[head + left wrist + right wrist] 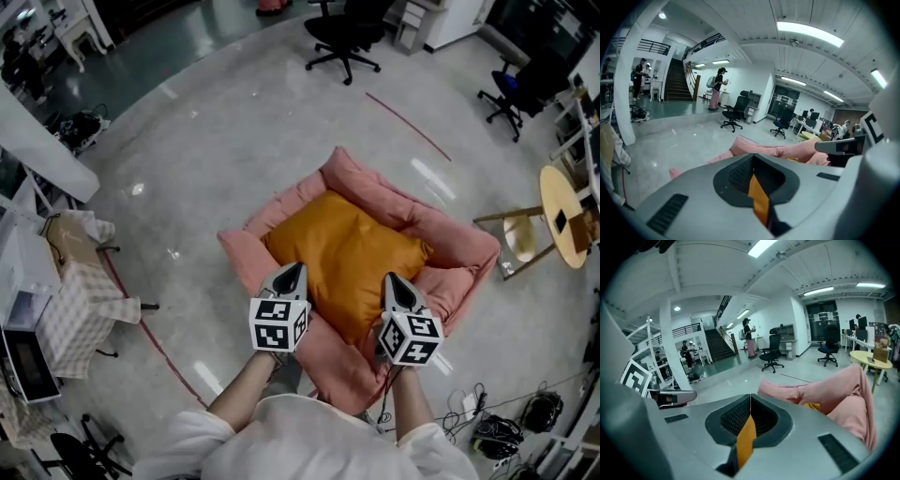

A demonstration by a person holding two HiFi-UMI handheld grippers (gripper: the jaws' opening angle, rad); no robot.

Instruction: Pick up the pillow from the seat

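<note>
An orange pillow [345, 255] lies in a pink padded floor seat [380, 198] in the middle of the head view. My left gripper [290, 273] is at the pillow's near left edge and my right gripper [397, 284] at its near right edge. In the left gripper view the left gripper [752, 162] is shut, with a strip of orange pillow fabric [759, 202] pinched between the jaws. The right gripper [750, 401] is shut on orange fabric [746, 442] in the same way in the right gripper view. The seat's pink rim [820, 391] rises beyond the jaws.
A black office chair [345, 37] stands on the grey floor beyond the seat, and another [506, 94] at the far right. A round wooden table [561, 214] is at the right. A stand draped in checked cloth [82, 305] is at the left. Cables [497, 433] lie at the lower right.
</note>
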